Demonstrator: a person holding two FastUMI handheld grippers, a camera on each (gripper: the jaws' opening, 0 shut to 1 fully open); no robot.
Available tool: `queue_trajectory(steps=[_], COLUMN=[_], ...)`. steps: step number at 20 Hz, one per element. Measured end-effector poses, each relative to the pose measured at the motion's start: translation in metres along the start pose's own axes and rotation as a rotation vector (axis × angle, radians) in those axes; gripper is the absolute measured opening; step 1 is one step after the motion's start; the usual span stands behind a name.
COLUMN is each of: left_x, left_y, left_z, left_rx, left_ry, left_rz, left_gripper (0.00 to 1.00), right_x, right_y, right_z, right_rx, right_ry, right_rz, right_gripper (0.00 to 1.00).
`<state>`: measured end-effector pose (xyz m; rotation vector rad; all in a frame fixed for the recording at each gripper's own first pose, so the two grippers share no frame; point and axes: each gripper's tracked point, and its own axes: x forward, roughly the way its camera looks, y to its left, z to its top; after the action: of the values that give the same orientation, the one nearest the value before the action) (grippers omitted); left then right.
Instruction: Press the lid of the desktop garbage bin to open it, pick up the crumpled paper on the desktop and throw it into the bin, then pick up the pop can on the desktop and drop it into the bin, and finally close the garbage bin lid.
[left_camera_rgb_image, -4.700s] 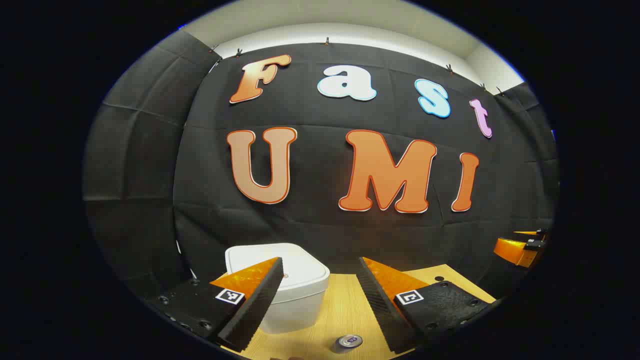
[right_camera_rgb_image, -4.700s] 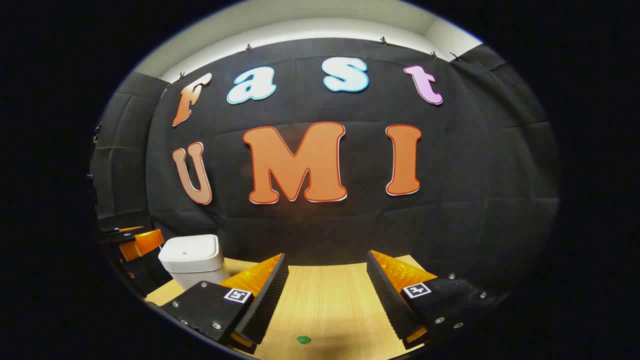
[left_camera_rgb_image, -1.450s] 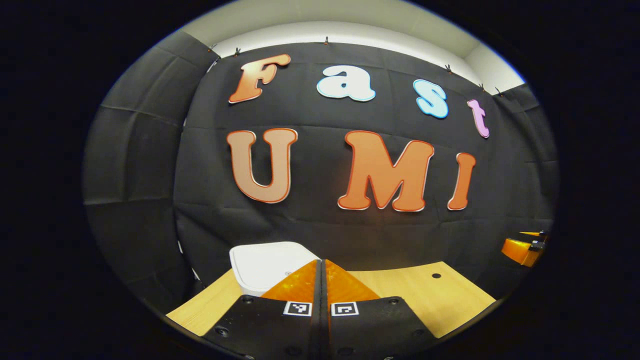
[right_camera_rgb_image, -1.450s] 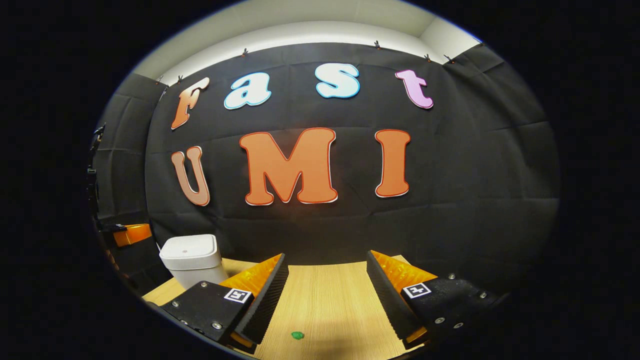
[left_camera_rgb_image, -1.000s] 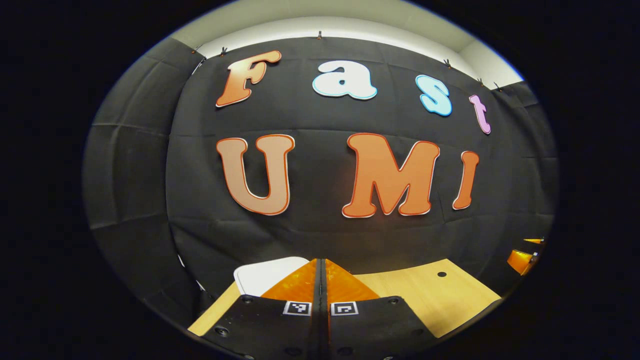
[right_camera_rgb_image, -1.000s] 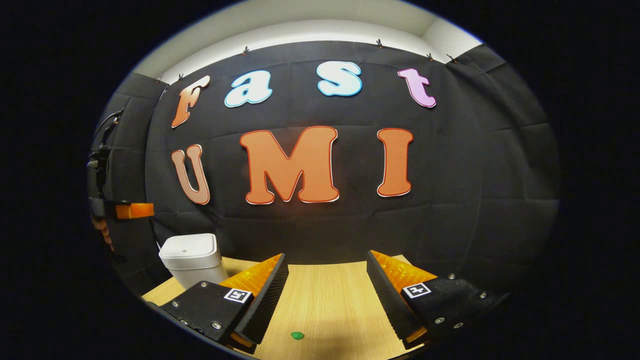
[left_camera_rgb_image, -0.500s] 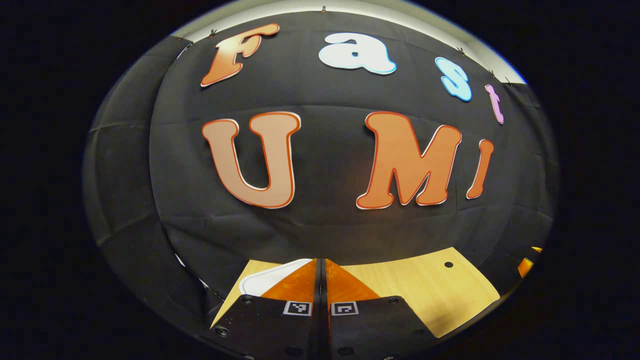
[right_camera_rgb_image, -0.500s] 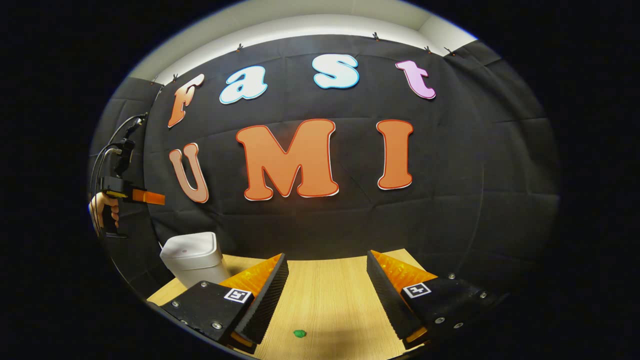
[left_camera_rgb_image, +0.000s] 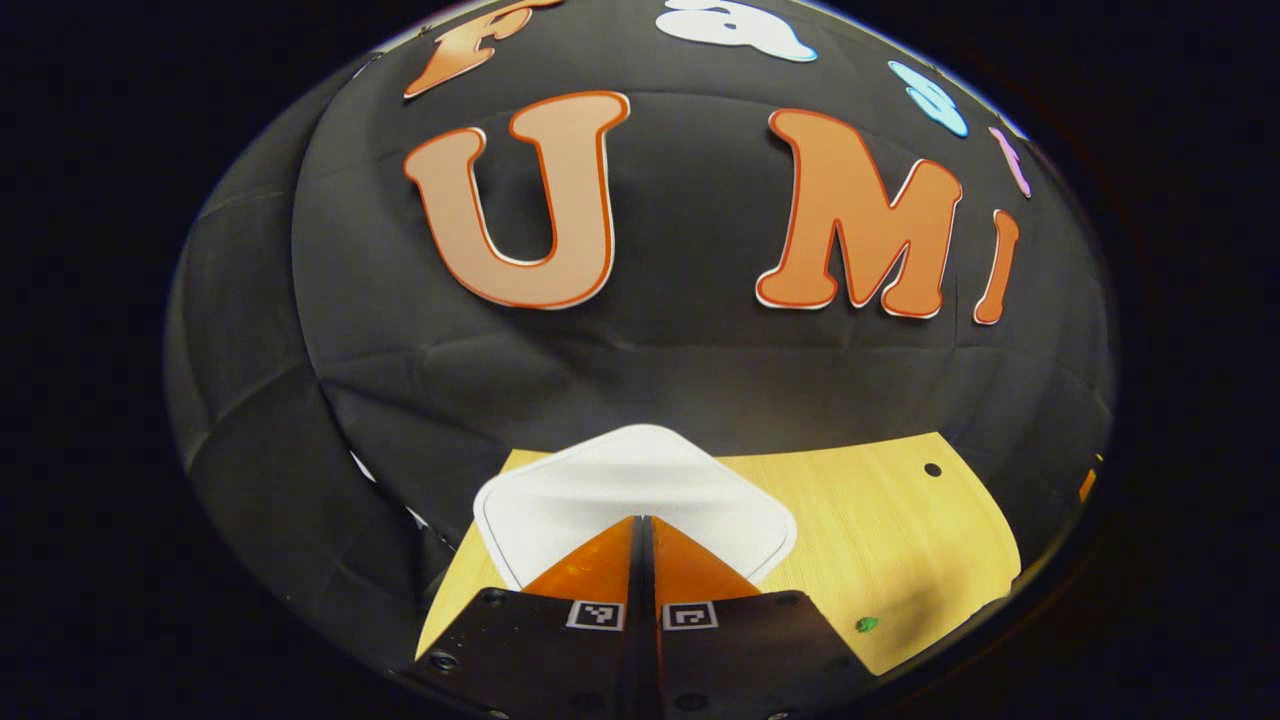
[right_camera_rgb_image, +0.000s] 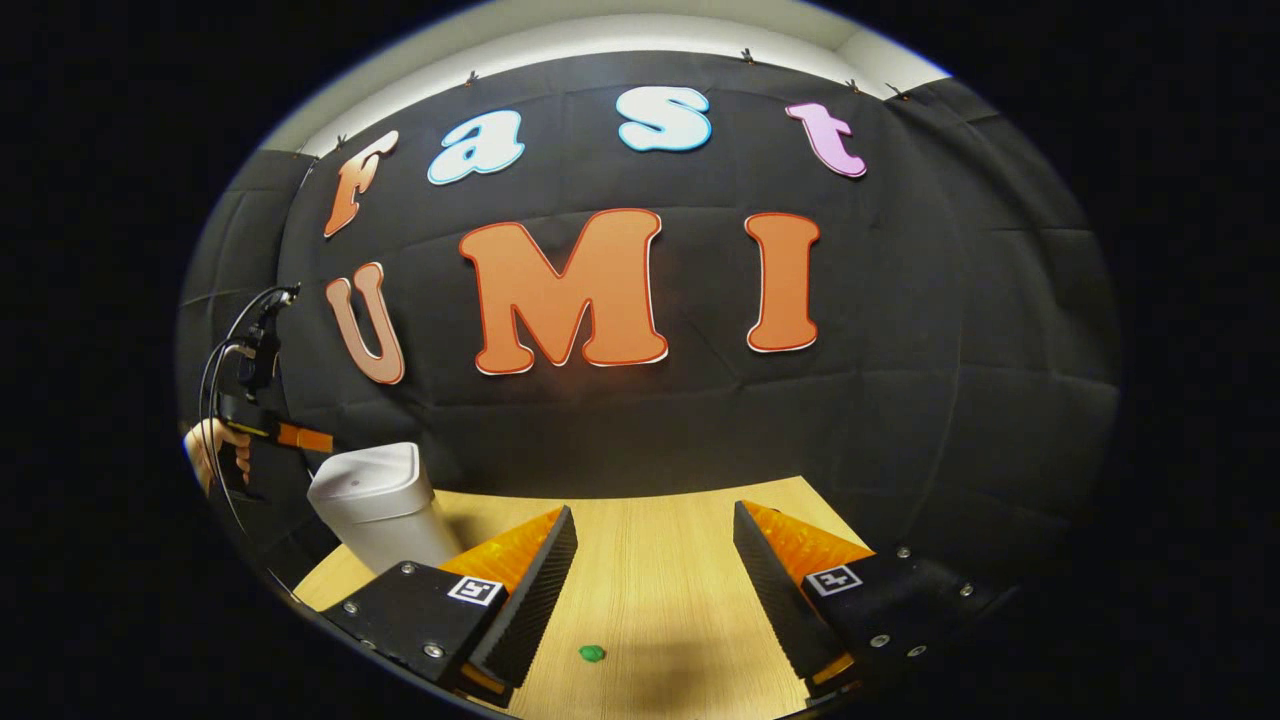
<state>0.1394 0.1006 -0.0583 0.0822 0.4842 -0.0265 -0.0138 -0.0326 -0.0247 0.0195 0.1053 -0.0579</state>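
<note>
Left gripper (left_camera_rgb_image: 645, 525) fingers together above bin lid (left_camera_rgb_image: 630, 485)

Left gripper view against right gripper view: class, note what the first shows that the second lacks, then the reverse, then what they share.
Left gripper view: the lid seen from above, the shut left gripper pointing over it, and a small round hole in the table.
Right gripper view: the side wall of the bin, a hand holding the left gripper near the bin's top, a cable, and the right gripper, open and empty.
Shared: the white bin with its lid down, the wooden table and a green scrap.
</note>
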Motion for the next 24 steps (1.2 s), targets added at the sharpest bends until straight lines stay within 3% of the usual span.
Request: queue_trajectory(steps=[7, 10, 15, 16, 19, 24], left_x=[0.015, 0.017, 0.017, 0.014, -0.004, -0.063], left_y=[0.004, 0.005, 0.005, 0.006, 0.016, 0.016], left_z=[-0.043, -0.043, -0.041, -0.039, -0.027, 0.032], left_rx=[-0.014, -0.091, -0.043, -0.043, -0.074, -0.061], left_ry=[0.1, 0.068, 0.041, 0.027, -0.035, -0.301], left_rz=[0.017, 0.0, -0.013, -0.016, 0.023, 0.056], left_gripper=[0.0, 0.0, 0.0, 0.04, 0.0, 0.0], right_x=[-0.002, -0.002, -0.003, -0.004, -0.006, -0.008], right_y=[-0.001, -0.001, 0.002, 0.0, -0.002, -0.008], right_z=[-0.001, -0.003, 0.001, 0.001, 0.0, 0.002], right_rx=[-0.006, -0.007, 0.016, 0.012, 0.006, 0.034], right_ry=[-0.004, -0.004, -0.016, -0.019, -0.014, -0.019], right_rz=[-0.013, -0.011, -0.001, -0.004, -0.003, -0.01], right_gripper=[0.94, 0.94, 0.94, 0.94, 0.94, 0.94])
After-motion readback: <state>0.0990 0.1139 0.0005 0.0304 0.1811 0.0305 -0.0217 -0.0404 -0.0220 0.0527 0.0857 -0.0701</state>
